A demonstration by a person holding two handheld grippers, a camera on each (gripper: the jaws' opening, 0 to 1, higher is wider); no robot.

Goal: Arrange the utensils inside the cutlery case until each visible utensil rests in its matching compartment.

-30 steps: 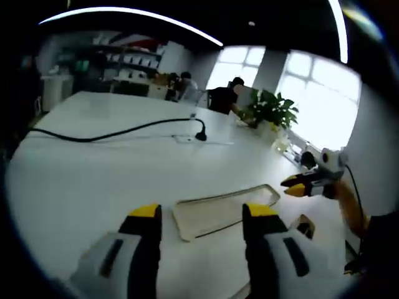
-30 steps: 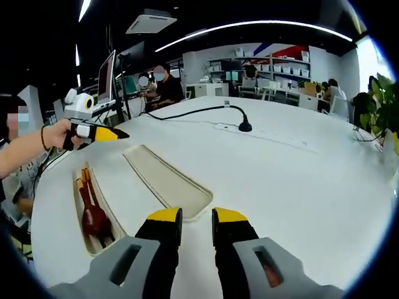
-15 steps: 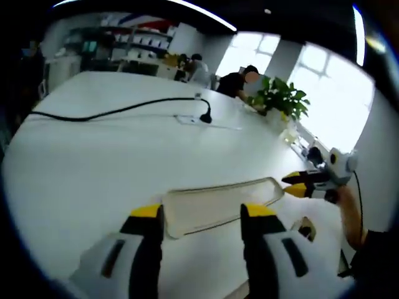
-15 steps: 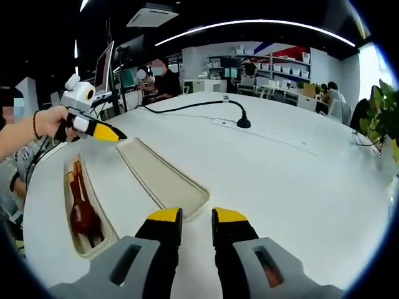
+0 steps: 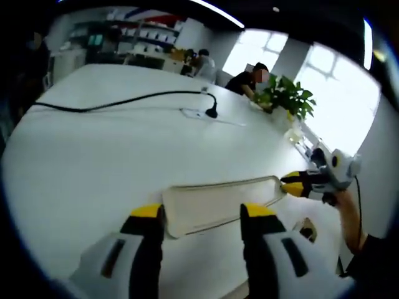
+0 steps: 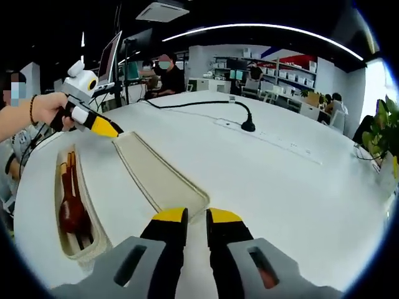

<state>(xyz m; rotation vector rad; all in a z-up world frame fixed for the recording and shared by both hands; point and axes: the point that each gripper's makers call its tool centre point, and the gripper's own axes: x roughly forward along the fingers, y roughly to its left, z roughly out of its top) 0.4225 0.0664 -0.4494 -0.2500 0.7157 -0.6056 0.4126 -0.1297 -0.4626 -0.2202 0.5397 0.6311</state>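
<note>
Left gripper view: the left gripper (image 5: 198, 218) is held with its fingers (image 5: 147, 219) spread open and empty, over the near end of the lid (image 5: 218, 203) lying flat on the desk (image 5: 93, 156). Over the last second the lid has drawn closer to the fingers, and the right gripper (image 5: 292, 184), nearly closed, has come to the lid's far end.

Right gripper view: the right gripper (image 6: 196, 219) has its fingers almost closed with nothing between them, just above the lid's (image 6: 156, 177) near corner. The left gripper (image 6: 106, 127) has descended to the lid's opposite end. The case (image 6: 72, 208) lies beside the lid and holds dark wooden utensils (image 6: 70, 202). Both ends being approached suggests a two-handed lift of the lid.
</note>
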